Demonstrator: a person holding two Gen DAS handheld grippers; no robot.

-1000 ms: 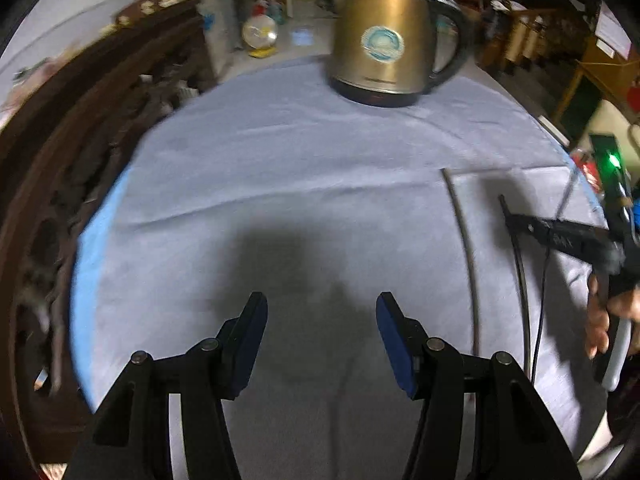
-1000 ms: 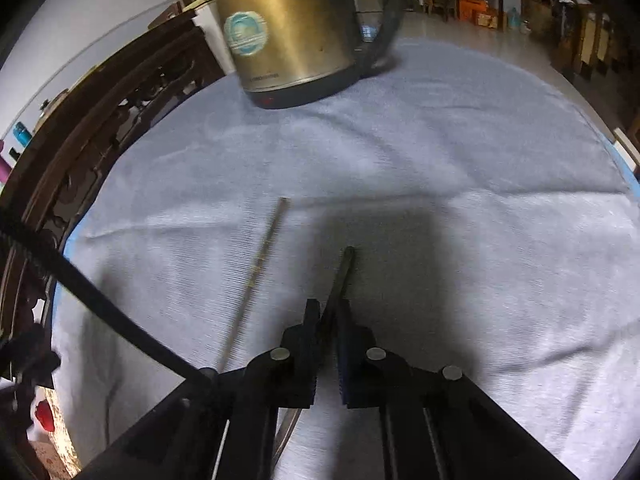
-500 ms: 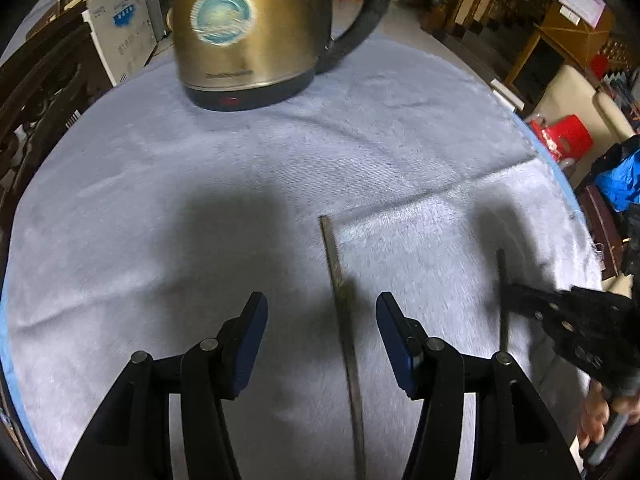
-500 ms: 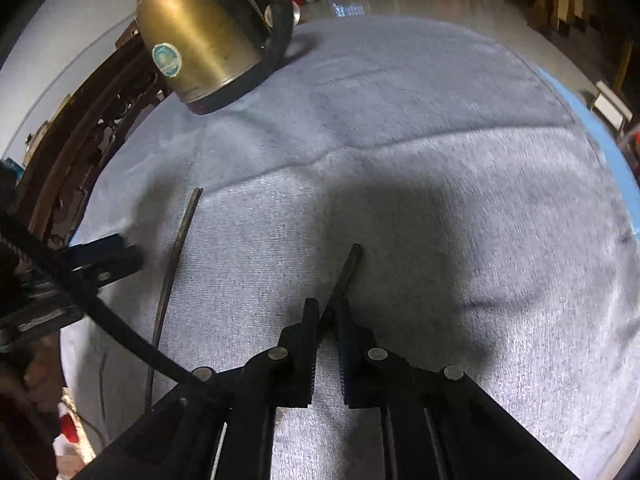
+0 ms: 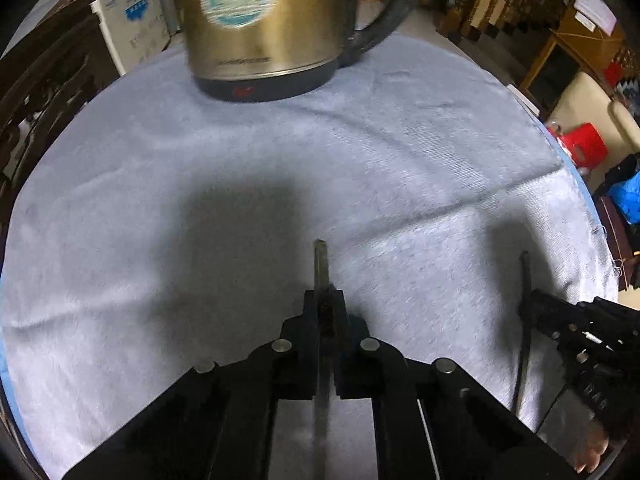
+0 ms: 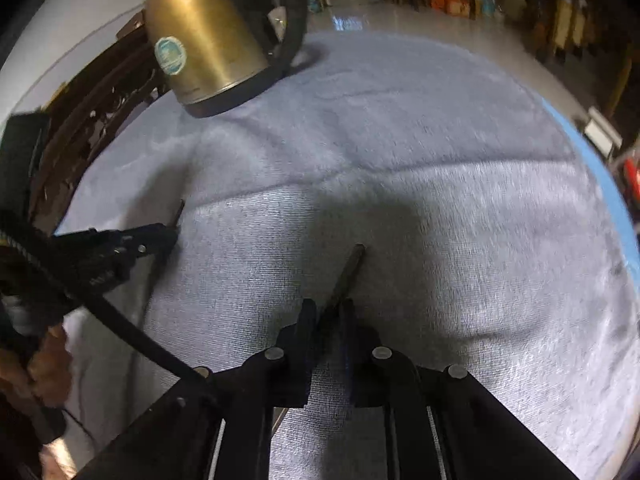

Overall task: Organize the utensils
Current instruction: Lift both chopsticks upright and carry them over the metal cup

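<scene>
Two thin dark chopsticks are on a round table under a grey cloth [image 5: 400,152]. My left gripper [image 5: 324,312] is shut on one chopstick [image 5: 321,264], whose tip sticks out ahead of the fingers. In the right wrist view the same gripper [image 6: 172,232] shows at the left, with that chopstick's tip [image 6: 180,210] past it. The second chopstick [image 6: 348,272] lies between the jaws of my right gripper [image 6: 330,316], which are just opening; the pads still seem to touch it. From the left wrist view, the right gripper [image 5: 528,304] and its chopstick [image 5: 525,272] are at the right.
A gold electric kettle [image 5: 264,20] with a black handle stands at the far side of the cloth, also in the right wrist view [image 6: 200,48]. A dark carved wooden chair [image 6: 100,120] borders the table's left. Furniture and a red stool [image 5: 580,144] lie beyond the right edge.
My left gripper moved over the loose chopstick with jaws wide, then closed on it. The right gripper drifted a little with its chopstick, and its jaws look slightly wider.
</scene>
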